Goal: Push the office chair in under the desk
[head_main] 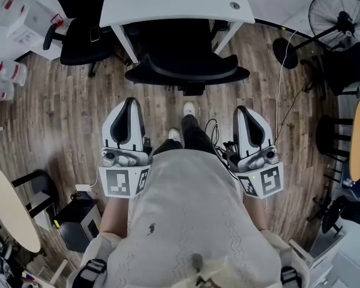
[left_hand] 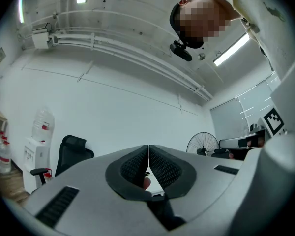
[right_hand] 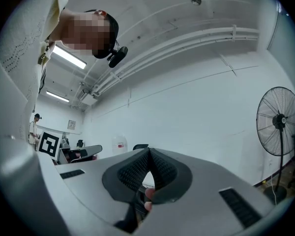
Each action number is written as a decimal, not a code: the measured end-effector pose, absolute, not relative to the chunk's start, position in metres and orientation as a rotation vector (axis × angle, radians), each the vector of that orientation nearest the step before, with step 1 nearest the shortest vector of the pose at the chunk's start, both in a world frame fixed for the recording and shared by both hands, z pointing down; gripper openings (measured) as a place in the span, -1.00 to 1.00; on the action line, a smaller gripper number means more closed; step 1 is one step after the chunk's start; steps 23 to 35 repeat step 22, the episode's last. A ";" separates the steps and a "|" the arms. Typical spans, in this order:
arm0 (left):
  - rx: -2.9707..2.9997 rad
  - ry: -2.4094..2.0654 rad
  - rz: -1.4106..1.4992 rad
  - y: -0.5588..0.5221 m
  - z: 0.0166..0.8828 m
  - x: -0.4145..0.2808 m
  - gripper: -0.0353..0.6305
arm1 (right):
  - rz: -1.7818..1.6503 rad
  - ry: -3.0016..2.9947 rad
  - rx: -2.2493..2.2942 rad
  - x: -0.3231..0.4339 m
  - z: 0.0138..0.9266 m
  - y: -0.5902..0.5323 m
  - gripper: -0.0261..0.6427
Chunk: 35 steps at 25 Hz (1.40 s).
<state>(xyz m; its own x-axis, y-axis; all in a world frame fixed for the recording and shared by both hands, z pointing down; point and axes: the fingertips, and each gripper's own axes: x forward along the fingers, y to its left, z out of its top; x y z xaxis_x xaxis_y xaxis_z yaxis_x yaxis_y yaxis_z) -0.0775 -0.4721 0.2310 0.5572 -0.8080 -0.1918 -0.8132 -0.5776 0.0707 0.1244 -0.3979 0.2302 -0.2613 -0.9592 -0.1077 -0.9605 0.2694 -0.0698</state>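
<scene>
In the head view the black office chair (head_main: 186,69) stands ahead of me with its seat under the white desk (head_main: 174,2); its curved backrest faces me. My left gripper (head_main: 130,102) and right gripper (head_main: 240,110) are held low in front of my body, a good way short of the chair and touching nothing. Both are shut with nothing between their pads. The left gripper view shows its closed jaws (left_hand: 148,147) tilted up at a white wall and ceiling. The right gripper view shows its closed jaws (right_hand: 148,152) tilted up the same way. The chair's base is hidden by the desk.
A second black chair (head_main: 83,39) sits left of the desk. A standing fan (head_main: 341,18) with its cable stands at the right, with dark stools below it. Round tables (head_main: 11,207) flank me, and a black box (head_main: 78,222) sits at the lower left on the wooden floor.
</scene>
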 end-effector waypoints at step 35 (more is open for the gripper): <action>-2.776 1.440 0.273 -0.471 0.245 -0.077 -0.82 | -0.003 2.460 -1.767 0.105 0.229 -0.403 -0.90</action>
